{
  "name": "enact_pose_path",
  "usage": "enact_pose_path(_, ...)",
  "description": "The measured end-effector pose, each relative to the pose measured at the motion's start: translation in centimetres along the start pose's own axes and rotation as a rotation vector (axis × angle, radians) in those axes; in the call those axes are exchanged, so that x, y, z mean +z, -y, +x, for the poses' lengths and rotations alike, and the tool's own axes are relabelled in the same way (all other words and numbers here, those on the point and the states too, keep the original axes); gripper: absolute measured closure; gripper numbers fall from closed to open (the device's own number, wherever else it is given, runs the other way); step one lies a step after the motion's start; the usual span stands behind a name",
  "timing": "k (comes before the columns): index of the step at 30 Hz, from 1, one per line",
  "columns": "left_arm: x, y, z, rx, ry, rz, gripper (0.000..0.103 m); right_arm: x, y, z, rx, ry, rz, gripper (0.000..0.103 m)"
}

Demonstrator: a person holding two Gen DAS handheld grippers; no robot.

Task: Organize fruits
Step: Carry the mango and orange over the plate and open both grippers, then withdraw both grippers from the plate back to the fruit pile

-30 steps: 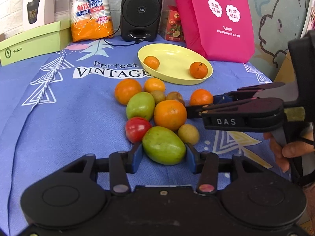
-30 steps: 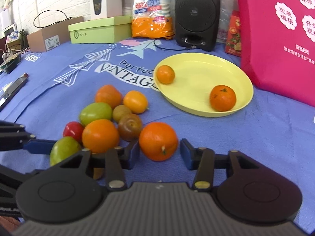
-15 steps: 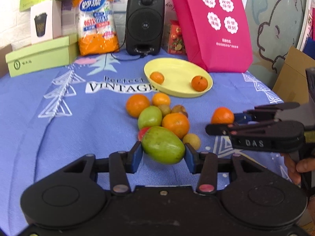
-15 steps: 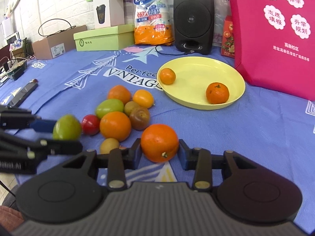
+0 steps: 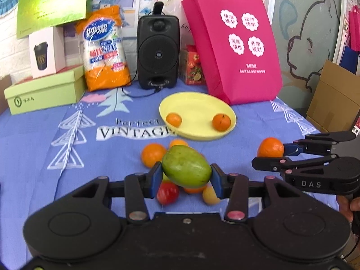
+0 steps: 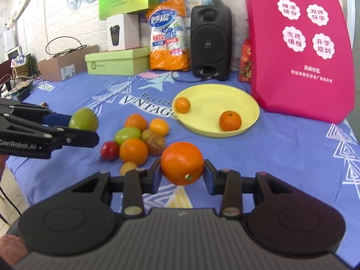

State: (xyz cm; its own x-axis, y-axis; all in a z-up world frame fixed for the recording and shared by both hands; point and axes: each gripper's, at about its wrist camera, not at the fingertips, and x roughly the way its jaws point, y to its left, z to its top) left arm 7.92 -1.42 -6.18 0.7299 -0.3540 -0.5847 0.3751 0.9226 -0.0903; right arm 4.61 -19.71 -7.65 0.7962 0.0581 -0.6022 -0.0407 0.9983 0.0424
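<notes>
My left gripper (image 5: 186,176) is shut on a green mango (image 5: 186,166) and holds it above the fruit pile; it also shows in the right wrist view (image 6: 83,119). My right gripper (image 6: 182,173) is shut on a large orange (image 6: 182,163), lifted off the cloth; the orange also shows in the left wrist view (image 5: 270,147). A yellow plate (image 6: 234,96) holds two small oranges (image 6: 182,104) (image 6: 230,120). A pile of fruit (image 6: 135,139) lies on the blue cloth in front of the plate: oranges, a green mango, a red tomato and small brownish fruits.
A pink bag (image 6: 299,45) stands right of the plate. A black speaker (image 6: 211,42), a pack of paper cups (image 6: 168,36) and green and white boxes (image 6: 117,64) line the back. A cardboard box (image 6: 65,65) sits at the far left.
Both grippers have risen from the cloth with their fruit. The mango left the pile and the orange came up off the table.
</notes>
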Motion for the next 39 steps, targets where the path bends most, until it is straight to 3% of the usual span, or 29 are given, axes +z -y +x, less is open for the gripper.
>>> enact_pose_path(10, 6.1, -1.6, 5.9, -0.015, 0.001, -0.004, 0.058, 3.3, 1.3, 2.5, -0.011, 0.016, -0.015, 0.066)
enact_pose_path(18, 11.5, -2.2, 15.4, -0.042, -0.071, 0.01, 0.058, 6.3, 2.7, 7.9, -0.017, -0.025, -0.045, 0.066)
enact_pose_path(27, 12.8, -2.2, 25.5, -0.004, -0.172, 0.019, 0.058, 7.0, 3.7, 13.9, 0.009, -0.09, -0.033, 0.066)
enact_pose_path(30, 12.5, -2.1, 26.6, 0.014, -0.176, 0.018, 0.057, 7.1, 3.7, 14.7, 0.008, -0.088, -0.03, 0.066)
enact_pose_path(33, 12.6, -2.2, 26.6, 0.031, -0.154, 0.0, 0.037, 7.3, 3.7, 15.0, -0.001, -0.088, -0.031, 0.064)
enact_pose_path(34, 12.7, -2.2, 26.4, 0.04, -0.146, -0.002, 0.035, 7.3, 3.8, 14.9, -0.002, -0.085, -0.027, 0.064)
enact_pose_path(39, 13.4, -2.4, 23.8, 0.05, -0.118, -0.002, 0.034, 7.4, 3.5, 13.6, -0.02, -0.062, -0.023, 0.058)
